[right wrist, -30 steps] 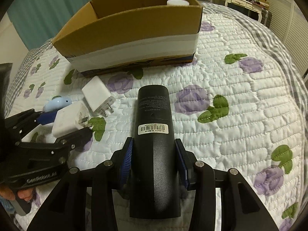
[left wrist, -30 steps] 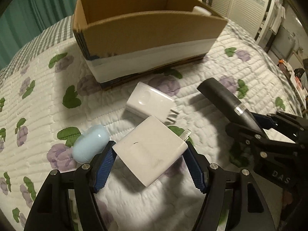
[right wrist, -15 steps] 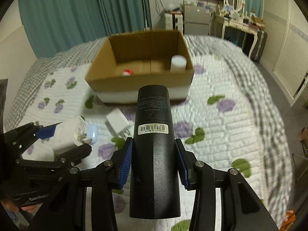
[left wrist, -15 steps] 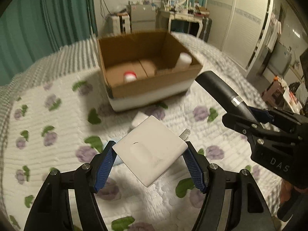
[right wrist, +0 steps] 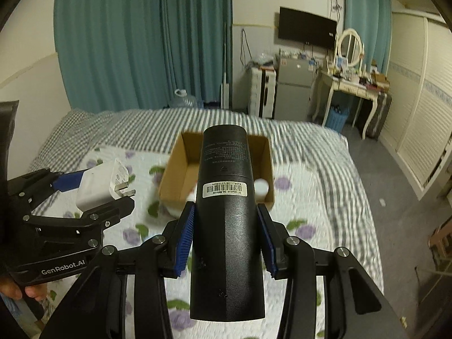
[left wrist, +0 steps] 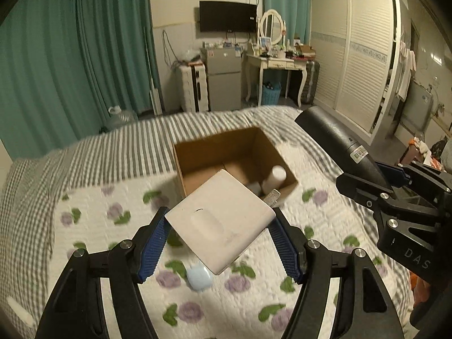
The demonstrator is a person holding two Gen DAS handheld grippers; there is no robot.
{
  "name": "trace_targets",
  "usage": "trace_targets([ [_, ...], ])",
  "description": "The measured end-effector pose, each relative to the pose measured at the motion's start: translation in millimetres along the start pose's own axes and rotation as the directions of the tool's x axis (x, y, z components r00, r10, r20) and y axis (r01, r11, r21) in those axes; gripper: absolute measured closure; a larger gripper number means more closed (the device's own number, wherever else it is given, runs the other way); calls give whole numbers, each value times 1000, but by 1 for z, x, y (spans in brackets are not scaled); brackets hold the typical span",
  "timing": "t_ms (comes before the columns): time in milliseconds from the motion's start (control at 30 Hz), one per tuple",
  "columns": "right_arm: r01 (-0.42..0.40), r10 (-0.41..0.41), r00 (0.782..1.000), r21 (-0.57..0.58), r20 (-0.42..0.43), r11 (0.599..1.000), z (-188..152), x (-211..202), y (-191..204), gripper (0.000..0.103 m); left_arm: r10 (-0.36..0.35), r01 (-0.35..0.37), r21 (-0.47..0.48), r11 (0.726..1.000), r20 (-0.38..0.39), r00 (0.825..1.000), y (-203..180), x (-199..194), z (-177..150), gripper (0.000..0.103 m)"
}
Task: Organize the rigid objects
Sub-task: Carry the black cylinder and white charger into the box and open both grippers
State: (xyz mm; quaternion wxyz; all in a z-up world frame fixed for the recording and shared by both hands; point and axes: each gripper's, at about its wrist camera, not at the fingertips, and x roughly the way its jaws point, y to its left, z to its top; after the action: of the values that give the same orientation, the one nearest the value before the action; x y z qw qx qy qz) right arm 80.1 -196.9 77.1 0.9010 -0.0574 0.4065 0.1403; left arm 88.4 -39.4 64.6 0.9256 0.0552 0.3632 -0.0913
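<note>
A white charger (left wrist: 223, 223) is clamped in the left gripper (left wrist: 219, 243) and a black cylinder (right wrist: 226, 212) in the right gripper (right wrist: 226, 243), both held above the bed (left wrist: 84, 197). A cardboard box (left wrist: 197, 166) already holds some items; a blue case (left wrist: 199, 278) is left on the quilt.

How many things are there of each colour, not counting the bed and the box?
White: 2, the charger in the left gripper and a bottle in the box.
Black: 1, the cylinder in the right gripper.
Light blue: 1, the case.
Total: 4.
</note>
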Motion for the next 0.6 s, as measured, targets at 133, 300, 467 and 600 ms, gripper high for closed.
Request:
trace_targets([
  [133, -17, 17, 1000, 5, 25, 1000, 31, 12, -6, 61, 6, -6, 1, 1000, 19, 1000, 2, 12, 24, 32],
  [300, -31, 31, 999, 14, 28, 999, 63, 41, -13, 61, 6, -6, 10, 1000, 19, 1000, 2, 45, 48, 32],
  [467, -50, 50, 999, 32, -3, 998, 85, 94, -23, 61, 16, -16, 20, 1000, -25, 1000, 6, 100, 57, 32],
  [600, -70, 72, 997, 56, -42, 996, 85, 136, -33, 61, 24, -22, 27, 999, -72, 997, 8, 143, 50, 32],
])
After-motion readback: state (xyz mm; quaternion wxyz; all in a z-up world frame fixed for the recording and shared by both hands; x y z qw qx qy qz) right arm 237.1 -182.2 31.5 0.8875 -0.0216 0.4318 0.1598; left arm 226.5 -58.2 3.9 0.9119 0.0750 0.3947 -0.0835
